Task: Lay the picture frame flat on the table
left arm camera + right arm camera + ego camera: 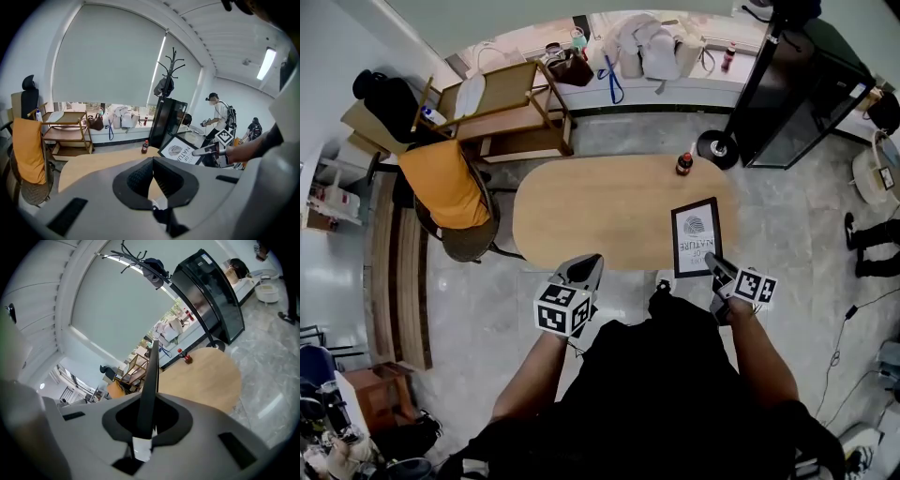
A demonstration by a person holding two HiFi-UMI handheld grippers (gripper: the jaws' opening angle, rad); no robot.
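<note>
Closest is the left gripper (587, 266), held in the air before the near edge of the table (600, 206); its jaws are pressed together with nothing between them. On the other side, the right gripper (713, 262) is clamped on the near right corner of the frame (696, 234). This frame is over the right end of the table, and its face is turned upward. A bottle (684, 164) stands beyond it, near the far edge.
</note>
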